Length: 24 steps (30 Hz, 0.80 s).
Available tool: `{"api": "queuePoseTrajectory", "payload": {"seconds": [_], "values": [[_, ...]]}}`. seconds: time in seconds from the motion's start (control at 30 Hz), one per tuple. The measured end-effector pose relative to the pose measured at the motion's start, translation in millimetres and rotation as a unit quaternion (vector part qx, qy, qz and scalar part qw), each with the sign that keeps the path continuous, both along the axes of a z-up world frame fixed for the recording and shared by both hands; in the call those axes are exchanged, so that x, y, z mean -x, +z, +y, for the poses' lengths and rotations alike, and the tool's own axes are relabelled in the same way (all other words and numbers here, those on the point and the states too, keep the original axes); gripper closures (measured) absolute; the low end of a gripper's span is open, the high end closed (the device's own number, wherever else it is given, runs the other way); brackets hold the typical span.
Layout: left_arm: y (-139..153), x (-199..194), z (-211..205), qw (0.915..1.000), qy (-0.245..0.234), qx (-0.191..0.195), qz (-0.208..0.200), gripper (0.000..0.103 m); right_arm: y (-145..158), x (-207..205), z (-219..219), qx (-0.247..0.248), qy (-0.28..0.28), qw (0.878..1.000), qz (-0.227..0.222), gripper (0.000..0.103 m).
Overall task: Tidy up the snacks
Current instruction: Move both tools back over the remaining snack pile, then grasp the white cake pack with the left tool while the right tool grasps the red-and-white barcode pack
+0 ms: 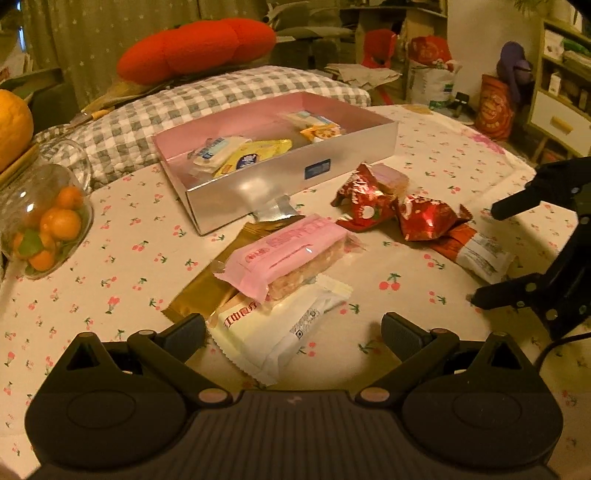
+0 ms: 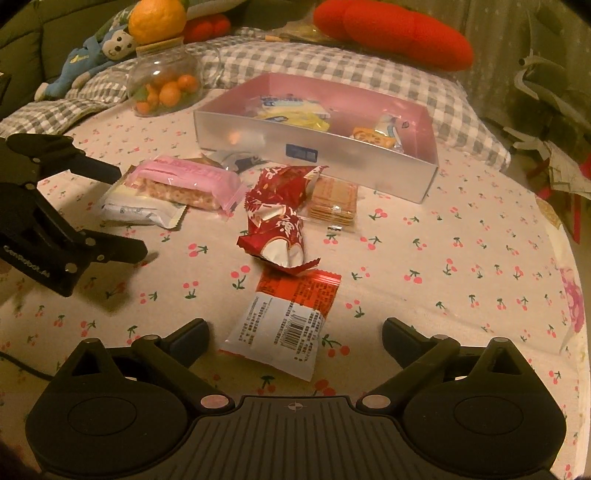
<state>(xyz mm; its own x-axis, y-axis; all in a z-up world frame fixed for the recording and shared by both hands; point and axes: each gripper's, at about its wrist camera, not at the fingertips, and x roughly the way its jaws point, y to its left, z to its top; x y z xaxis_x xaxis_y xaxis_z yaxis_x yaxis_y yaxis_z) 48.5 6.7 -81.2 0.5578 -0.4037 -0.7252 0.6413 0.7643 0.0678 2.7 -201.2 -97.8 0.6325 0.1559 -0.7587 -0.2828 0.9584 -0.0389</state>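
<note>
My left gripper [image 1: 293,328] is open over a white snack packet [image 1: 280,325], whose near end lies between the fingers. A pink packet [image 1: 284,254] rests on it and on a gold packet [image 1: 207,284]. My right gripper [image 2: 295,328] is open too, with an orange-and-white packet [image 2: 288,321] lying flat between its fingers, untouched by the pads. Beyond it are a crumpled red packet [image 2: 277,210] and a clear pack of crackers [image 2: 334,201]. The silver box [image 2: 258,136] with a pink inside holds several snacks. Each gripper shows in the other's view: right gripper [image 1: 485,254], left gripper [image 2: 129,212].
A glass jar of small oranges [image 2: 166,88] stands left of the box, with a big orange [image 2: 157,18] on its lid. A checked cushion [image 1: 221,96] and a red plush [image 1: 195,48] lie behind. The cherry-print tablecloth [image 2: 443,258] is bare to the right.
</note>
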Motion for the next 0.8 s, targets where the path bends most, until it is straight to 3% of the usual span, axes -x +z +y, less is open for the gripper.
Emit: {"api": "queuePoseTrajectory", "payload": {"seconds": [0.3,0.47,0.67,0.8], "values": [[4.7,18.2,-0.7,0.9982,-0.05,0.014,0.03,0.002,0.1,1.5,0.6,0.006,0.004,1.0,-0.003,0.002],[5.8,31.9,-5.8,0.9961,-0.082,0.0,0.033,0.002,0.2,1.8,0.6,0.005,0.001,1.0,-0.004,0.001],[-0.1,21.6,-6.4,0.9983,-0.049,-0.013,0.028,0.002,0.2,2.2,0.2,0.003,0.001,1.0,-0.004,0.001],[1.2,13.1,-5.5,0.9987,-0.03,0.008,0.04,0.002,-0.3,1.5,-1.0,-0.005,-0.001,1.0,0.002,0.001]]}}
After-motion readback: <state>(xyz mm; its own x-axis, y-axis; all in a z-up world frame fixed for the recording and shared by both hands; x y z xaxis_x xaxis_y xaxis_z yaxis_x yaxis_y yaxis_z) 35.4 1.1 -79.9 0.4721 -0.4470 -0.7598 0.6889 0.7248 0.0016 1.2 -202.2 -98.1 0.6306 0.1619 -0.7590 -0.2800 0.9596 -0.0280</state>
